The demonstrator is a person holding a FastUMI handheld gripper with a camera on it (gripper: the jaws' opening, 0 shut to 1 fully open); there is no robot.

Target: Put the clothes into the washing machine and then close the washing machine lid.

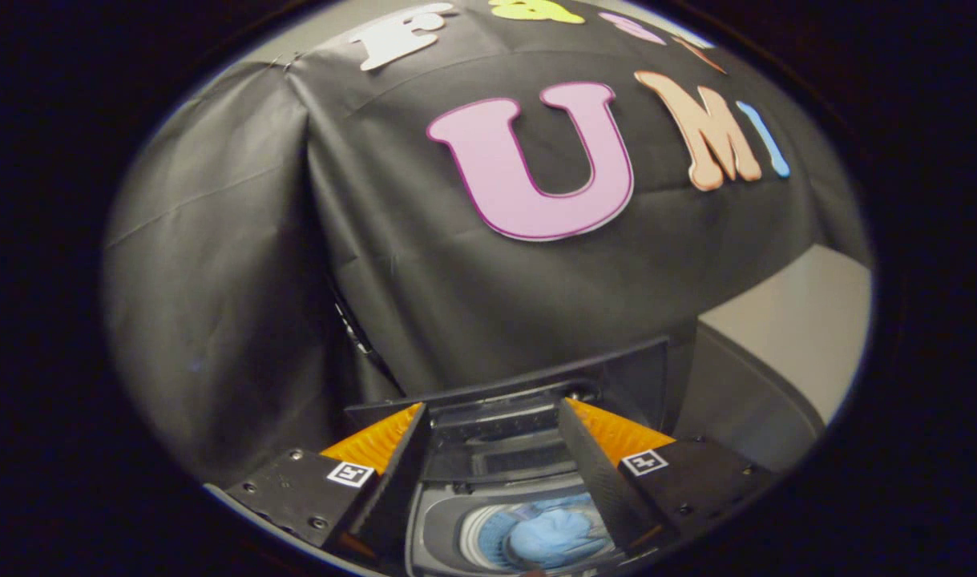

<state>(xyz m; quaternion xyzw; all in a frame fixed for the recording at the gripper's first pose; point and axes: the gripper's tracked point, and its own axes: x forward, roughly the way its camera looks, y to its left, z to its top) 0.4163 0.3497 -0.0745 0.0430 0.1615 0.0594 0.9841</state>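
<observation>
Fingers [376, 445] nearest, spread apart with nothing between them; gripper [494, 417] hovers above the washer [436, 537], angled toward the booth's back wall [296, 280].

Down between the fingers: round drum opening, with light blue clothes [556, 533] lying inside it. Load looks settled in the tub, not draped over the rim as far as can be seen.

Lid [616, 365] stands raised behind the opening, its dark edge just beyond the fingertips, against the wall.

Judgement: first half done, clothes are in. Whether any garment remains outside the washer cannot be told. Lid not yet closed; that is what is left. Fingertips sit close to the lid's top edge, no contact visible.
</observation>
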